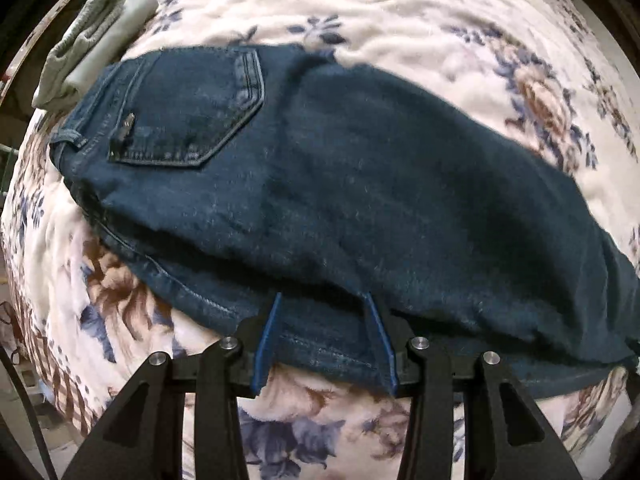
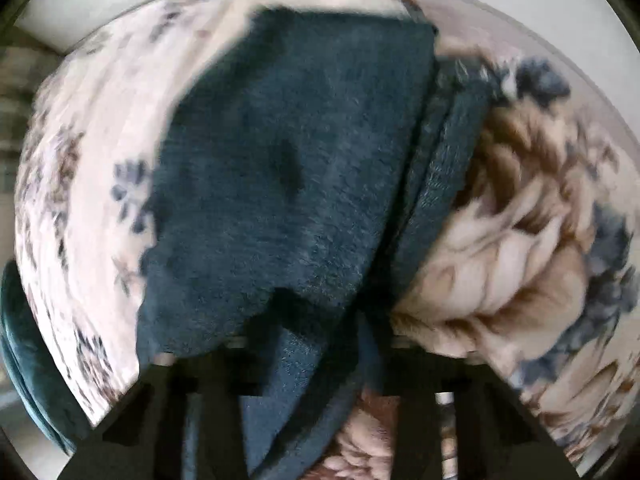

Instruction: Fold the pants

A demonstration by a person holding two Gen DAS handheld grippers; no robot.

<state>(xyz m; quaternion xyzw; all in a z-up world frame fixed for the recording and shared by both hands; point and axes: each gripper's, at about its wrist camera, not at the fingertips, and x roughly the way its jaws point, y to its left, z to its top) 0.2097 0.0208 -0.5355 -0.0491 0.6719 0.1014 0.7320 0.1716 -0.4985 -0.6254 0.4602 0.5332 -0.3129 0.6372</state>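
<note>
Two grippers are seen at the jeans (image 1: 340, 184) on the floral blanket (image 1: 400, 20): the left gripper (image 1: 324, 340) has its fingers clenched on the lower side seam so the fold can be carried, while the right gripper (image 2: 320, 360) has denim bunched across it, its grip impossible to tell.

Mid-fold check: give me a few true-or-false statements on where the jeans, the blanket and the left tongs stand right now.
1. The dark blue denim jeans lie on a cream floral fleece blanket. True.
2. A back pocket faces up. True.
3. The left tongs hover above bare blanket. False: the jeans' edge sits between their blue-edged fingers.
4. The folded pale grey-green garment lies on top of the jeans. False: it lies beside the waistband, at the blanket's edge.
</note>
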